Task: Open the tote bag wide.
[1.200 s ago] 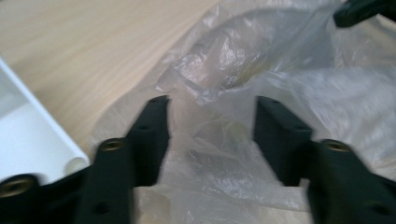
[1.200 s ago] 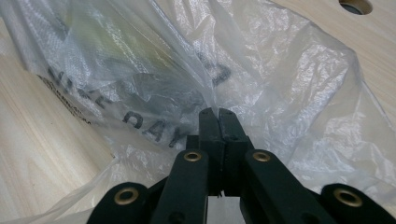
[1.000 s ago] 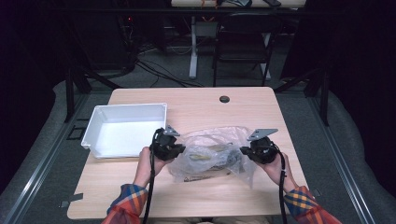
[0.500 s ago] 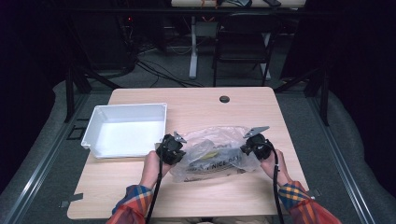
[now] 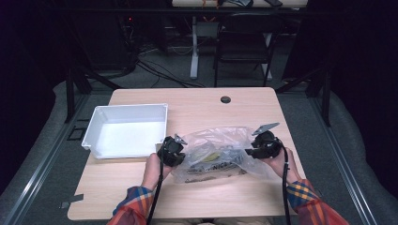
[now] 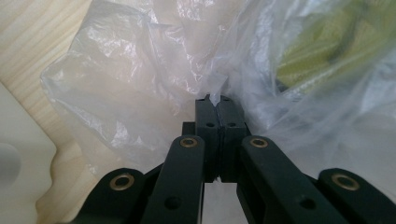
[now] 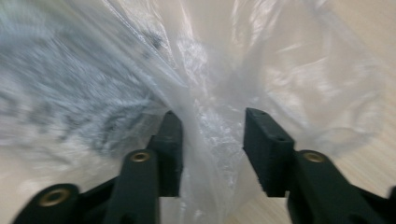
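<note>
A clear plastic bag (image 5: 218,152) with yellow-green and dark contents lies on the wooden table (image 5: 197,105) between my two grippers. My left gripper (image 5: 180,154) pinches the bag's left edge; in the left gripper view (image 6: 215,100) its jaws are shut on a fold of the film (image 6: 154,70). My right gripper (image 5: 249,152) sits at the bag's right edge. In the right gripper view (image 7: 212,126) its jaws stand apart with a ridge of the bag (image 7: 201,70) running between them, loose and ungripped.
A white rectangular tray (image 5: 126,129) sits on the table to the left of the bag, close to my left gripper. A small dark round grommet (image 5: 225,99) marks the table's far side. Chairs and cables fill the dark floor beyond.
Both hands and the bag have drawn toward the table's near edge. The bag has flattened and stretched between the grippers.
</note>
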